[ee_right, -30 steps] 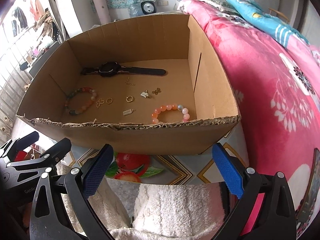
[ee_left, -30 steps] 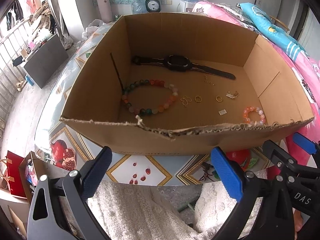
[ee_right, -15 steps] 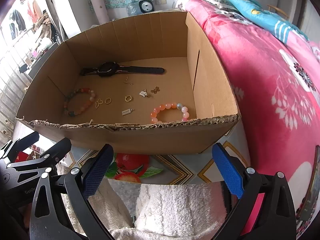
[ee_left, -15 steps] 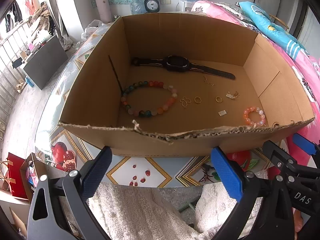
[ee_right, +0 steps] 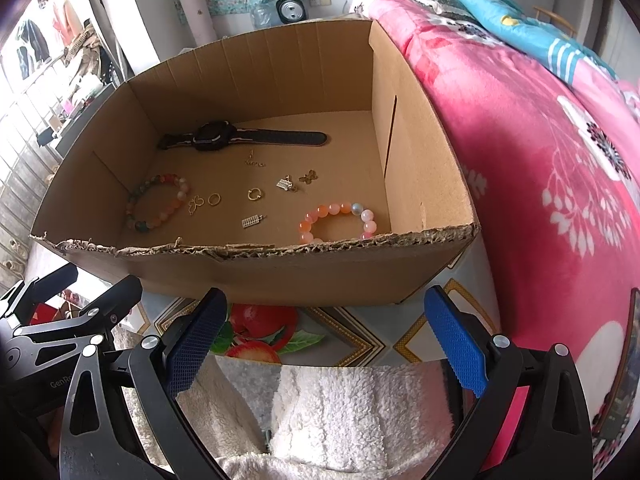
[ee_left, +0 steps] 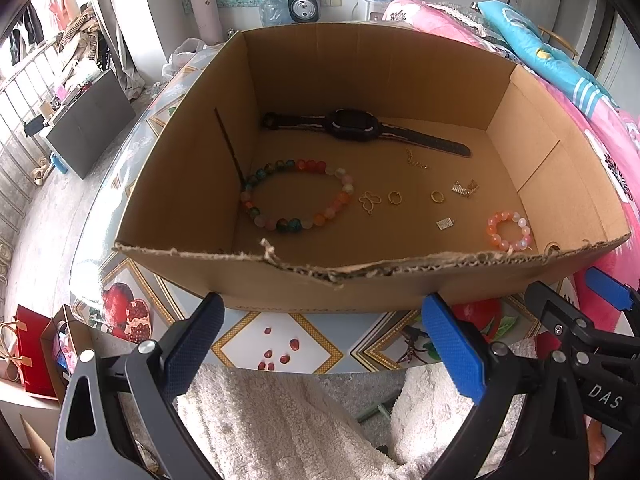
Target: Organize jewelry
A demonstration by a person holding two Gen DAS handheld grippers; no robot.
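In box (ee_left: pixel 372 80): watch (ee_left: pixel 354 125), 2 bracelets, rings.

Brown box (ee_left: pixel 384 80), black watch (ee_left: pixel 354 125)

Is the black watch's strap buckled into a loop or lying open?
Open. The watch lies flat along the box back wall, both strap ends stretched outward.

left gripper (ee_left: pixel 324 340) low in frame, jaws spread wide, nothing between blue pads (ee_left: pixel 452 350). right gripper (ee_right: pixel 326 340) likewise low centre, jaws wide apart, empty. both level, pointing forward side by side. right gripper's black frame pokes into lower right of left view; left gripper's frame shows at lower left of right view.
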